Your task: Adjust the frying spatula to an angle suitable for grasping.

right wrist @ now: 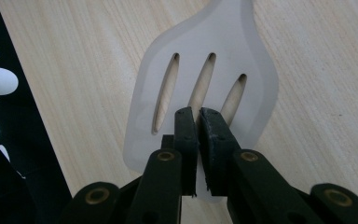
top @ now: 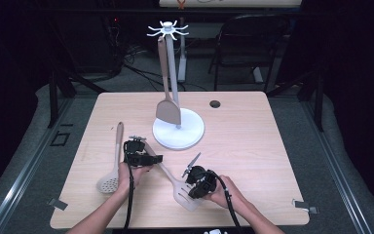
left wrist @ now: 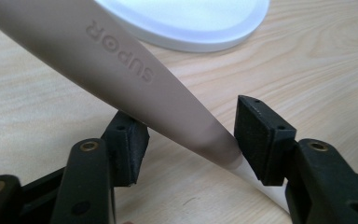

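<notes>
High view: the light wooden table (top: 253,161) has a bare stretch on its right half and along its far edge. A white round-based utensil stand with a hooked top (top: 177,127) sits near the table centre, and a tan solid turner (top: 167,109) hangs from it. A tan skimmer spoon with a perforated white bowl (top: 111,170) lies near the left edge, well apart from the stand. The tan-handled slotted turner with a translucent white blade (top: 175,183) lies diagonally near the front edge, handle toward the stand base, blade toward the person. Both forearms enter from the bottom edge. The left gripper (top: 140,155) is held at the handle end. The right gripper (top: 198,183) is held at the blade, just beside the front edge.

Left gripper view: the handle of the slotted turner (left wrist: 135,88) passes diagonally between the two black jaws. The right pad touches the handle where tan meets white. The left pad stands just beside it, and whether it touches cannot be told. The gripper lies low over the table, with the rim of the stand base (left wrist: 205,32) near ahead.

Right gripper view: the jaws are pressed nearly together, a narrow slit between the pads, over the slotted blade (right wrist: 200,84). No part of the blade is seen pinched. The table's front edge runs along the left.
</notes>
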A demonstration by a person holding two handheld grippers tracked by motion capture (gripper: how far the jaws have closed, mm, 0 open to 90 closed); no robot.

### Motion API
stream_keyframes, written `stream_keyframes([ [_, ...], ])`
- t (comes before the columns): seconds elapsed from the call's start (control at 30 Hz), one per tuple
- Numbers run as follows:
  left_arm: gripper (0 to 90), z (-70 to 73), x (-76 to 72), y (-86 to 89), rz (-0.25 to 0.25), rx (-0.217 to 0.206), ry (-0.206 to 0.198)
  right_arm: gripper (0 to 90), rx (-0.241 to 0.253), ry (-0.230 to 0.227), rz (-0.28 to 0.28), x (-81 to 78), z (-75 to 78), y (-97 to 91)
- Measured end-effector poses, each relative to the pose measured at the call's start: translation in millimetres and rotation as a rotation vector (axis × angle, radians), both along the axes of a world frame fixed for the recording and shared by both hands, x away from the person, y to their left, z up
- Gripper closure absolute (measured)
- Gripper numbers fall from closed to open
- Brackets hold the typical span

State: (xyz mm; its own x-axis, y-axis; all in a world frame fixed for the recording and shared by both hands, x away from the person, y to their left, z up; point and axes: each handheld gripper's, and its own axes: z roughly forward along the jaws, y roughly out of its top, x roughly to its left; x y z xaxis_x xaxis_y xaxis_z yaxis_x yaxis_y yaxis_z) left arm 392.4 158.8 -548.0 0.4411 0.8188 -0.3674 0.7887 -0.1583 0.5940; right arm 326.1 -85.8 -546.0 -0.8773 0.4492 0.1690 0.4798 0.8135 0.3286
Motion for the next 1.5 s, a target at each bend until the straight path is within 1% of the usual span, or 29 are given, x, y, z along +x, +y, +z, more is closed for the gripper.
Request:
stream_keyframes([
  [0.07,48.6,4.4,-2.3,-0.3,-0.002,-0.014,-0.019,80.1,0.003,0.0,0.004,0.2,1.3,-0.1],
  [0.1,49.6,6.2,-3.4,-0.2,-0.006,-0.02,-0.03,78.2,-0.004,-0.006,0.007,0.3,2.7,0.3],
  [0.13,50.5,8.0,-4.6,-0.6,-0.005,-0.028,-0.04,76.2,0.003,-0.012,0.003,0.4,3.8,0.5],
  [0.2,51.9,10.9,-6.2,0.1,-0.016,-0.04,-0.055,73.3,0.04,-0.019,-0.009,1.1,5.4,1.0],
  [0.3,53.4,13.6,-7.9,0.0,-0.023,-0.052,-0.075,66.7,0.069,-0.054,-0.025,3.7,8.7,3.7],
  [0.33,53.8,14.2,-8.0,0.2,-0.026,-0.057,-0.077,65.3,0.07,-0.076,-0.038,4.8,10.4,5.3],
  [0.37,54.2,14.6,-8.2,0.0,-0.027,-0.061,-0.082,63.9,0.109,-0.08,-0.061,5.8,9.9,7.4],
  [0.47,54.7,16.7,-9.6,-0.9,-0.033,-0.06,-0.097,61.3,0.144,-0.12,-0.087,12.5,11.3,14.0],
  [0.5,54.7,17.7,-10.1,-1.1,-0.036,-0.061,-0.106,61.0,0.164,-0.128,-0.098,14.2,10.9,16.5],
  [0.57,55.1,20.4,-11.9,-1.5,-0.045,-0.06,-0.121,60.4,0.187,-0.137,-0.111,17.6,10.9,20.8],
  [0.63,55.5,23.2,-13.9,-3.0,-0.049,-0.059,-0.143,59.7,0.222,-0.142,-0.122,19.5,9.2,24.2],
  [0.67,55.7,24.7,-15.0,-3.9,-0.052,-0.058,-0.154,59.7,0.213,-0.147,-0.113,20.3,9.6,24.9],
  [0.7,55.9,26.3,-15.9,-4.6,-0.058,-0.057,-0.163,59.8,0.225,-0.158,-0.115,21.2,8.6,25.4],
  [0.77,56.5,28.8,-17.5,-6.0,-0.065,-0.059,-0.181,59.9,0.237,-0.155,-0.131,22.0,7.3,25.3],
  [0.8,56.7,30.0,-18.3,-6.7,-0.069,-0.059,-0.188,59.9,0.231,-0.146,-0.127,22.8,7.5,24.3],
  [0.83,57.0,30.9,-19.2,-7.2,-0.071,-0.067,-0.194,60.2,0.24,-0.151,-0.128,23.6,7.0,23.3],
  [0.93,57.7,33.0,-21.0,-9.0,-0.076,-0.075,-0.208,64.6,0.268,-0.135,-0.14,24.3,5.3,21.5],
  [1.07,58.6,32.2,-21.8,-9.7,-0.081,-0.096,-0.214,68.5,0.284,-0.142,-0.155,23.4,5.7,19.7],
  [1.1,58.4,31.8,-22.0,-9.8,-0.085,-0.099,-0.215,69.3,0.298,-0.145,-0.175,22.4,4.9,19.7],
  [1.13,58.3,31.3,-22.6,-10.3,-0.092,-0.105,-0.212,70.2,0.293,-0.146,-0.169,23.2,5.7,18.2],
  [1.17,57.8,30.5,-23.1,-11.3,-0.096,-0.108,-0.214,70.7,0.299,-0.151,-0.184,22.5,5.6,18.0],
  [1.3,56.9,27.7,-26.1,-15.7,-0.12,-0.122,-0.207,72.3,0.304,-0.152,-0.201,22.2,7.1,15.9],
  [1.33,56.9,27.1,-26.7,-17.1,-0.127,-0.124,-0.205,72.5,0.322,-0.157,-0.22,21.1,6.4,16.5],
  [1.37,56.8,26.5,-27.4,-18.3,-0.133,-0.123,-0.204,72.7,0.311,-0.16,-0.212,21.5,7.6,15.6],
  [1.4,56.9,25.7,-28.1,-20.0,-0.142,-0.124,-0.201,72.9,0.311,-0.164,-0.216,21.2,7.9,15.2],
  [1.5,58.8,23.8,-29.8,-23.2,-0.148,-0.114,-0.204,73.1,0.312,-0.166,-0.226,20.7,8.7,14.5],
])
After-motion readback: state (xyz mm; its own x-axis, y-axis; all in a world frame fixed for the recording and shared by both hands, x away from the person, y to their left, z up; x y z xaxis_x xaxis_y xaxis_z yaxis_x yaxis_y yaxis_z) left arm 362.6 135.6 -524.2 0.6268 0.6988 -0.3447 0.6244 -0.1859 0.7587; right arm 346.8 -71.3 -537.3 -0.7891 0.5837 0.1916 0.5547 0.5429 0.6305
